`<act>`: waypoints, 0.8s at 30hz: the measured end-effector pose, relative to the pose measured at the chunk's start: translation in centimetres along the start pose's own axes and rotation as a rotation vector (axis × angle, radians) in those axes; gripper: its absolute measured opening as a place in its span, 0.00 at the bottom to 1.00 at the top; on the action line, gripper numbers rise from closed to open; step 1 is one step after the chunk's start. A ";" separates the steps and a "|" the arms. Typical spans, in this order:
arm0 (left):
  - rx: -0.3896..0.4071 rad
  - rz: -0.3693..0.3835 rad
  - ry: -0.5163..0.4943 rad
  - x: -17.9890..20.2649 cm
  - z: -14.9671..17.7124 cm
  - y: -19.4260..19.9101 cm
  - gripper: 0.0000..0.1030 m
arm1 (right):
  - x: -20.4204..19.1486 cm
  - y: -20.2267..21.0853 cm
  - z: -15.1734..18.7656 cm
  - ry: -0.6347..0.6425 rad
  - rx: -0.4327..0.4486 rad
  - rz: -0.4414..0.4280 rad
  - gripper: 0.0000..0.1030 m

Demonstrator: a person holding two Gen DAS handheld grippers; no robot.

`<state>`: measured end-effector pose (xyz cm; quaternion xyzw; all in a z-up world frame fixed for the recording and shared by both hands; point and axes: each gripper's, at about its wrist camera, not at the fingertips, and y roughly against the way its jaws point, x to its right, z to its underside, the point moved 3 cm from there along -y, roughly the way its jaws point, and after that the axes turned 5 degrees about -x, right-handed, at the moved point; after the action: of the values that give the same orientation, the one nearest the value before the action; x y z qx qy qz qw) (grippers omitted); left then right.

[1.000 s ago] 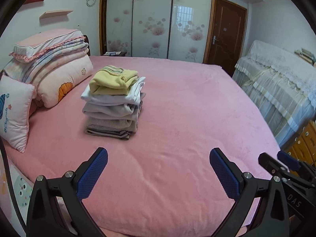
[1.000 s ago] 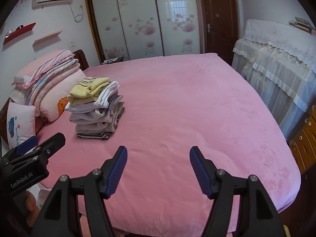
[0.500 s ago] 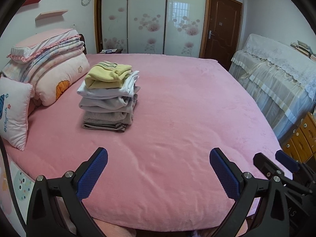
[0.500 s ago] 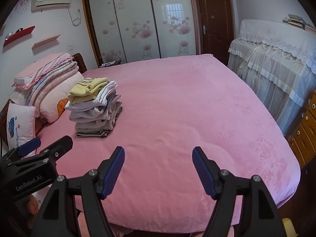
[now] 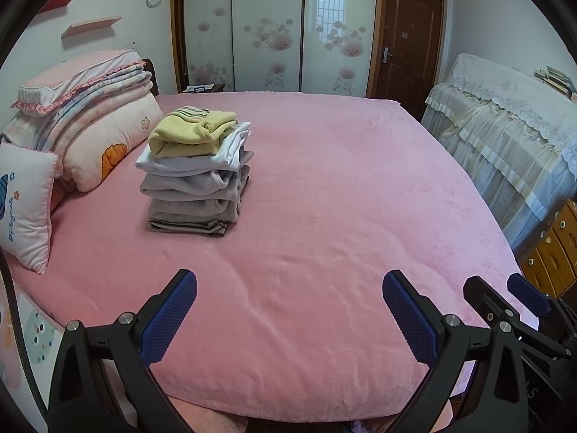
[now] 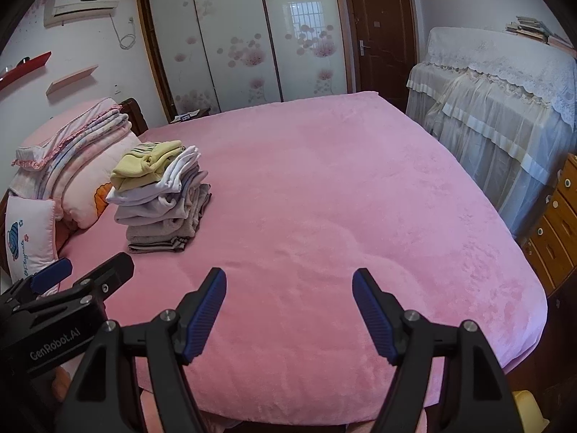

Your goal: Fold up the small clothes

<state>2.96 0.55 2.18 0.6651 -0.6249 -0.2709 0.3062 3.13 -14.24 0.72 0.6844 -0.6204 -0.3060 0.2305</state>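
Plainly, going from the left: a plump white pillow [image 5: 27,202] and rolled quilts [image 5: 90,115] lie at the head of the bed [image 5: 324,198], and just beside them stands the stack of folded clothes [image 5: 196,176] — a fuzzy yellow piece on top, smooth white cotton under it, thicker grey and taupe knits below. These look light, soft and limp; the fleecy ones should grip well, the white one may slide. I would judge the folded edges on the stack's right side the best place to pinch, since loose layers would spill. The bed's pink cover is plush and faintly rippled. The left tool [image 5: 288,310] hangs over the near edge, jaws spread wide and empty; the right tool [image 6: 288,310] beside it — likewise spread, holding nothing.
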 end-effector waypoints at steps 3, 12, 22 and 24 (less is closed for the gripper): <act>0.010 -0.010 -0.008 0.3 0.0 0.1 0.99 | 0.1 0.2 -0.1 0.004 0.013 0.013 0.71; 0.004 -0.017 -0.022 1.0 0.0 -0.1 0.99 | 0.8 0.1 -0.1 0.001 0.023 0.033 0.71; 0.002 -0.003 -0.046 1.4 0.2 0.1 0.99 | 1.3 0.5 -0.1 0.001 0.037 0.065 0.71; 0.000 0.000 -0.046 1.4 0.2 0.1 0.99 | 1.4 0.6 -0.1 0.001 0.038 0.070 0.71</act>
<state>2.87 -0.82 2.13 0.6587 -0.6319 -0.2861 0.2915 2.87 -15.67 1.01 0.6667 -0.6496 -0.2853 0.2283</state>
